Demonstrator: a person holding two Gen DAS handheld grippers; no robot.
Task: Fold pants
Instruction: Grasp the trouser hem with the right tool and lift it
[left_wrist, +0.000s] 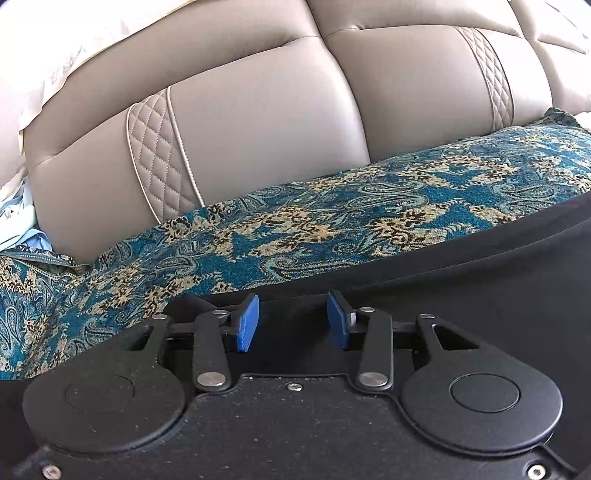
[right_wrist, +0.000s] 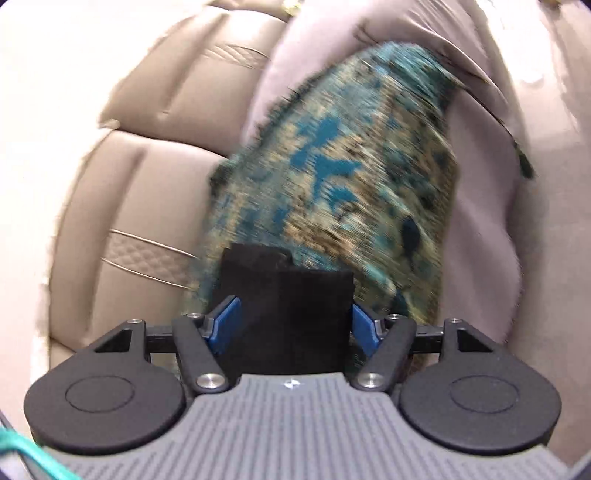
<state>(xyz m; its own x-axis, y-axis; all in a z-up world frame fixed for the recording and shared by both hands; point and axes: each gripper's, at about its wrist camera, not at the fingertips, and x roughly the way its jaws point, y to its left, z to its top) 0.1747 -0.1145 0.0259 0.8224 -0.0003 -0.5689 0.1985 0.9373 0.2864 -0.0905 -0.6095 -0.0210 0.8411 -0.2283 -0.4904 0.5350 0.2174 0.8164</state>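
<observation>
The black pants lie on a teal and gold patterned cloth on a sofa seat. My left gripper is open just above the pants' near edge, with nothing between its blue pads. In the right wrist view my right gripper stands wide open around a thick fold of the black pants, which fills the gap between the blue pads. I cannot tell whether the pads press on it. The right wrist view is blurred by motion.
The beige leather sofa back with quilted strips rises behind the patterned cloth. A white and light blue fabric heap sits at the far left. In the right wrist view the patterned cloth and sofa cushions appear tilted.
</observation>
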